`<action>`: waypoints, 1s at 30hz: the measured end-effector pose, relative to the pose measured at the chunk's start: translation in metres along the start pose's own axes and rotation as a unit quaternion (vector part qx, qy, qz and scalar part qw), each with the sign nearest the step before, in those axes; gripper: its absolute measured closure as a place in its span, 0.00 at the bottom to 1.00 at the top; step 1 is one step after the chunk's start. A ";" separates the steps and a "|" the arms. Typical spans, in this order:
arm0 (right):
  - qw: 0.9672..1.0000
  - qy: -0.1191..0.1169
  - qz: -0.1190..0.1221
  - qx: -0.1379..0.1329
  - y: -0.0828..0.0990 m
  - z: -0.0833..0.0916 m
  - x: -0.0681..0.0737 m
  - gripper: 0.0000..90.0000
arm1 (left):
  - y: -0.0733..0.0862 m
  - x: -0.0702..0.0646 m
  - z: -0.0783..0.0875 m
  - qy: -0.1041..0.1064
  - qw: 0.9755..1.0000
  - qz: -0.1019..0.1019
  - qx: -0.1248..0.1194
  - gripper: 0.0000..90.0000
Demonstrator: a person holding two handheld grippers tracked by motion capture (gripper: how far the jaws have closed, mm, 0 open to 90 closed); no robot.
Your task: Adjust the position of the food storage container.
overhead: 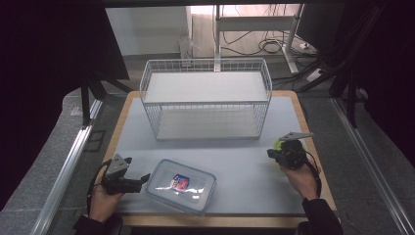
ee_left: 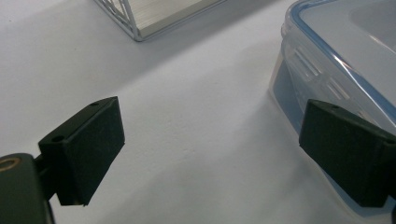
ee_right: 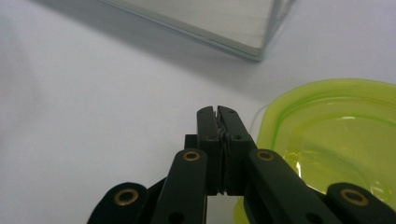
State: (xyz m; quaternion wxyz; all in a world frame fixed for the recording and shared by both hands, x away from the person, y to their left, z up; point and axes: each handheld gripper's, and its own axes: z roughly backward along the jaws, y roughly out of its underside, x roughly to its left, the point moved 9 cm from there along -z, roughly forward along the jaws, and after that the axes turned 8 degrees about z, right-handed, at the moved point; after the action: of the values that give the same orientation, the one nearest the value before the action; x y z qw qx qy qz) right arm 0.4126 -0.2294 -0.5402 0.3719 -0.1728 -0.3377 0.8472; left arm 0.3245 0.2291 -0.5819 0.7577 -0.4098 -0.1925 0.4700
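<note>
Beside open left gripper [overhead: 139,179]: clear lidded box [overhead: 182,185], blue-rimmed, printed packet inside

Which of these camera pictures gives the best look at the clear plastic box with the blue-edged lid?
The high view: the whole clear plastic box with the blue-edged lid shows there, with a red and blue item inside. The left gripper view shows one corner and side close up.

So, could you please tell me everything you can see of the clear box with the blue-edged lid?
The clear box is a flat, rounded rectangle of see-through plastic, lying level near the front of the table. Its lid has a blue rim and side latches and looks closed. A small red and blue item shows inside. The left gripper, jaws open, sits at its left end; contact is unclear.
</note>
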 end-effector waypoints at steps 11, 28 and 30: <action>1.000 -0.003 0.004 -0.020 -0.004 0.011 0.011 0.93 | 0.003 0.003 0.004 -0.003 1.000 0.019 0.013 0.09; 0.995 -0.070 0.065 -0.024 0.006 0.018 0.094 0.95 | 0.021 -0.026 0.023 0.054 0.996 0.011 0.067 0.69; 0.994 -0.084 0.072 -0.019 0.009 0.015 0.106 0.96 | 0.023 -0.030 0.022 0.072 0.994 0.010 0.076 0.79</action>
State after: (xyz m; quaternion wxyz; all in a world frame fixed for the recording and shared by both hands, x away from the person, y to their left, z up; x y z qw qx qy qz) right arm 0.3300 -0.1612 -0.5403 0.2770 -0.1315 -0.3709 0.8766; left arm 0.2829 0.2179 -0.5844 0.7935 -0.3859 -0.0973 0.4603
